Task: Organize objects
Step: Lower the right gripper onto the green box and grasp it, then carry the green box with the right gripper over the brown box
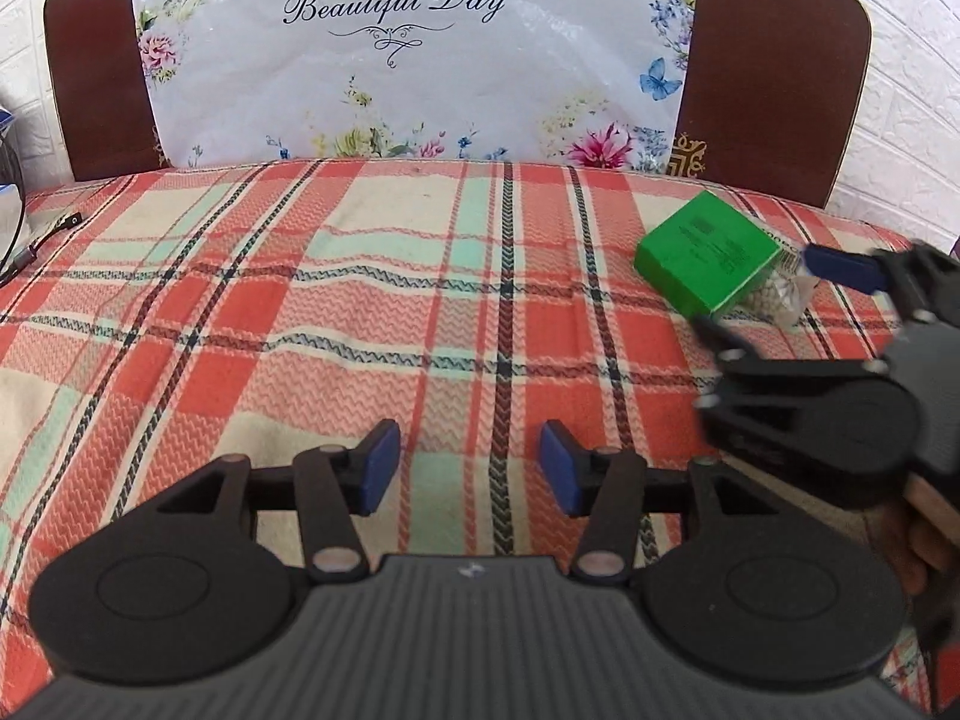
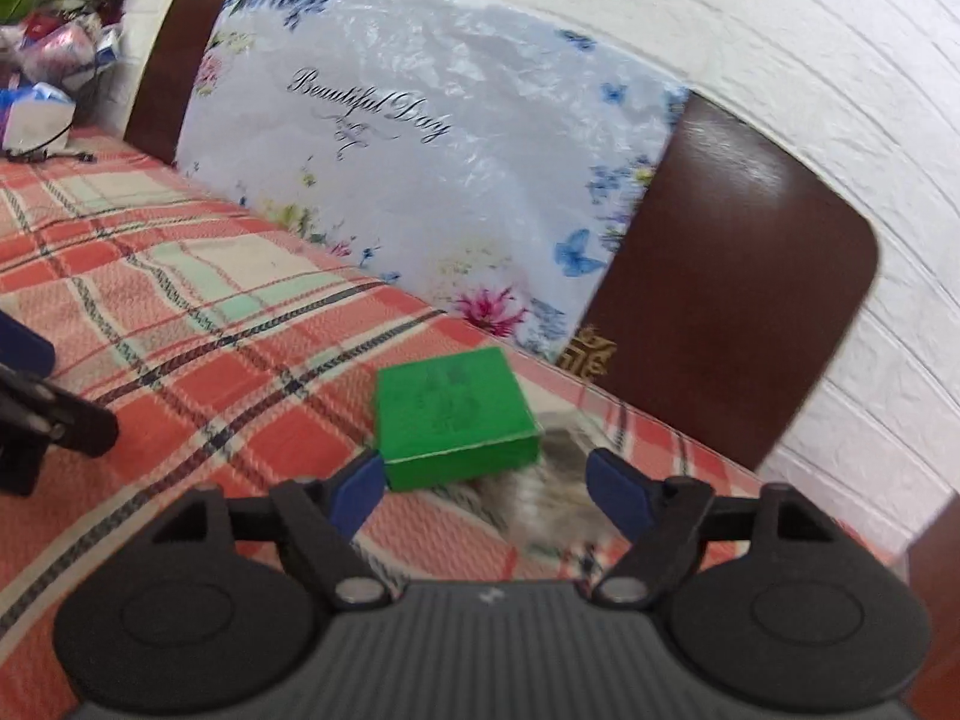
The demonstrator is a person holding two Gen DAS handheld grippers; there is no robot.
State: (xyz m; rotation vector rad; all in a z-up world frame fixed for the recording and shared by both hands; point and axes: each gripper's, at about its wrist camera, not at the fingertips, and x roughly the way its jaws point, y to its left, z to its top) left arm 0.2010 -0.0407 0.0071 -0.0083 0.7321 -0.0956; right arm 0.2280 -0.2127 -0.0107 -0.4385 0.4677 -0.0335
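Plaid cloth (image 1: 300,312) covering the work surface; floral bag (image 1: 420,60) propped at the 12 o'clock edge against a brown headboard (image 1: 102,72). Green box (image 1: 708,258) lying flat on the cloth at about 2 o'clock in the left view, with a clear packet (image 1: 780,294) of small pale beads touching its near right side. Right gripper (image 2: 486,480) is hanging low over the pair, jaws spread wide and holding nothing; in its own view the box (image 2: 453,414) is sitting at 12 o'clock with its near corner just inside the left finger (image 2: 360,489), and the packet (image 2: 552,492) is a blur between the pads. Left gripper (image 1: 468,462) is hovering over bare cloth well apart from the box, jaws wide too, empty. Cable (image 1: 54,228) and clutter lying at the 9 o'clock edge. Judging progress: early, nothing gripped, both items lying loose on the cloth. No target spot is showing, so where they belong cannot be told. Remaining: closing on the box or packet, carrying, placing. Which of the two the right gripper is aiming for is unclear.
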